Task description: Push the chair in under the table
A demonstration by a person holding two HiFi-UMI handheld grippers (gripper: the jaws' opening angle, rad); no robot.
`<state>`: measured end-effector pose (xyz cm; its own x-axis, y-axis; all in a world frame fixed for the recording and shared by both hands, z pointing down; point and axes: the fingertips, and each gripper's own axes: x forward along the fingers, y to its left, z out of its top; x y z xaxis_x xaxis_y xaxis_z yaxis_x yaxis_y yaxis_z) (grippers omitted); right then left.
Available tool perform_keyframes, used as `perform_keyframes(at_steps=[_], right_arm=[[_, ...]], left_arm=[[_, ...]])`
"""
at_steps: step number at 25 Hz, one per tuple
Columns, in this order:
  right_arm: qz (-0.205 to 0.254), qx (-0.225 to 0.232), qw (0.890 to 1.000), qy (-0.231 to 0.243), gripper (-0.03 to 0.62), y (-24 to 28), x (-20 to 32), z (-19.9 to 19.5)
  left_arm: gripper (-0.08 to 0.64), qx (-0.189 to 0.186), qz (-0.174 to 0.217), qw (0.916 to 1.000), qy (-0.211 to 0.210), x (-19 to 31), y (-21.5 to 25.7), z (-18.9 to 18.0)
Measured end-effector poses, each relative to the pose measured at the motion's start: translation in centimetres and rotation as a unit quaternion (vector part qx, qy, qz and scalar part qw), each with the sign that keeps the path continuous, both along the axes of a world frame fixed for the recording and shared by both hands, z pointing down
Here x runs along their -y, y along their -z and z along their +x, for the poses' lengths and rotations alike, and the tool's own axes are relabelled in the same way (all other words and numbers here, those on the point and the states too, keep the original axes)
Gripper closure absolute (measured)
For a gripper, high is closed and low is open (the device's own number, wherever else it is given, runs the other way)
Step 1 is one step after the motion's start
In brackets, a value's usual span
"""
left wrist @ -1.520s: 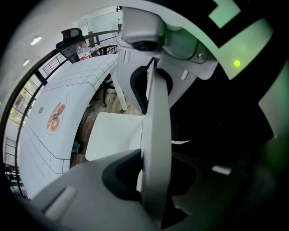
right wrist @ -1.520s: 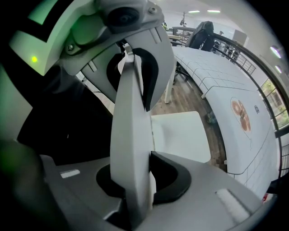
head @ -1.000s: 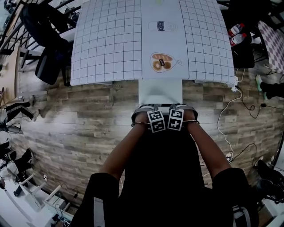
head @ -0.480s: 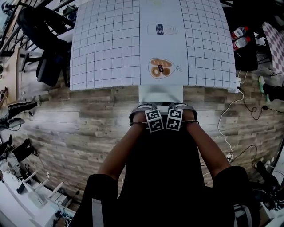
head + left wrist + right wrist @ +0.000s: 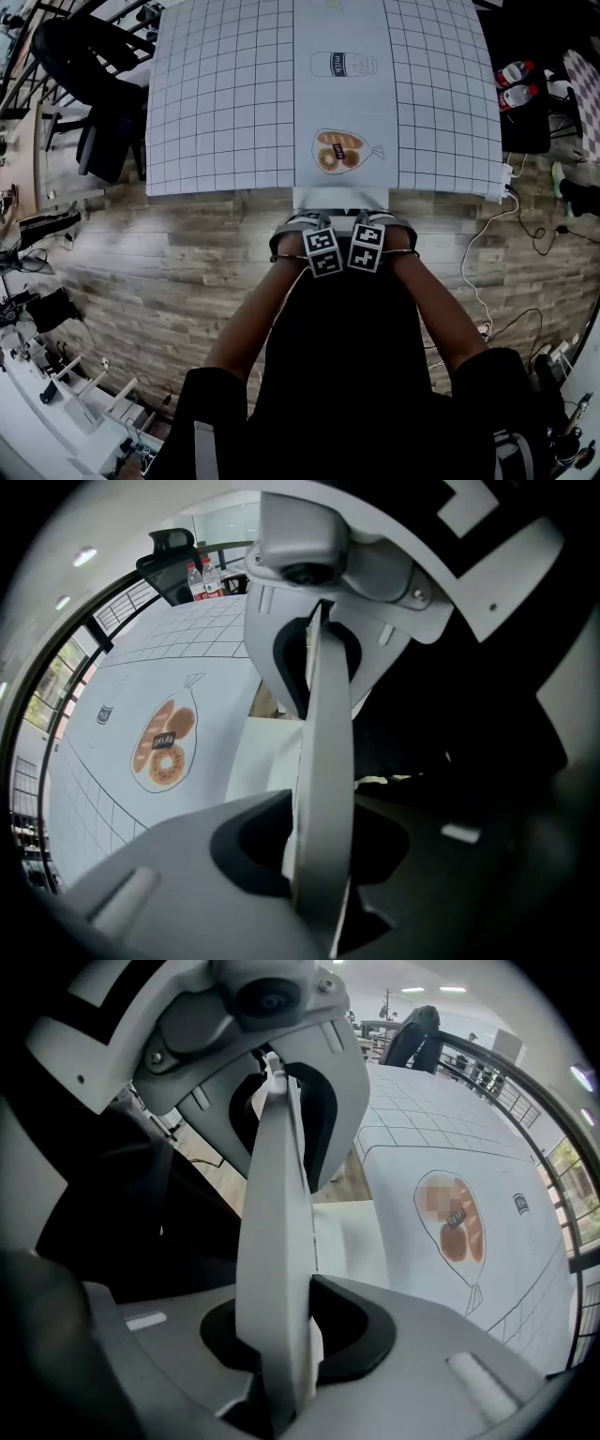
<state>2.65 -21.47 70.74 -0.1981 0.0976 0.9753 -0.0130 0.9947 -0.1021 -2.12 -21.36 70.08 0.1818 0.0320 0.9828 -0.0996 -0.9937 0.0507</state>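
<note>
1. The chair (image 5: pixel 339 198) stands dead ahead at 12 o'clock. Its white seat shows as a short strip between the table (image 5: pixel 225 112) edge and the tongs.
2. The left tongs (image 5: pixel 302 232) are clamped on the chair's back (image 5: pixel 323 761). The left gripper view shows that thin white panel edge-on, pinched between the jaws.
3. The right tongs (image 5: pixel 382 229) grip the same back just beside them, on their 3 o'clock side. In the right gripper view the panel fills the gap between the jaws.
4. Both tongs point steeply down with their marker cubes (image 5: pixel 345 251) nearly touching. They are lined up with the bread drawing (image 5: pixel 339 152) on the table's plain middle strip.
5. Progress, as I judge it: the push is well along. Most of the seat seems to lie under the table already, with only the near strip and the back standing clear.
6. Left to do: a short, straight shove toward 12 o'clock until the back nears the table edge, then let go.
7. Watch the overhanging cloth (image 5: pixel 441 178), which could catch on the back.
</note>
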Motion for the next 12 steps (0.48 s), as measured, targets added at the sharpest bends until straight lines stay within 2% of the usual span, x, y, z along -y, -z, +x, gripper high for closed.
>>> perform_keyframes(at_steps=[12], right_arm=[[0.006,0.007,1.000,0.006,0.511,-0.3,4.0,-0.2]], left_arm=[[0.465,0.016,-0.001,0.9997,0.018,4.0,-0.4,-0.1]])
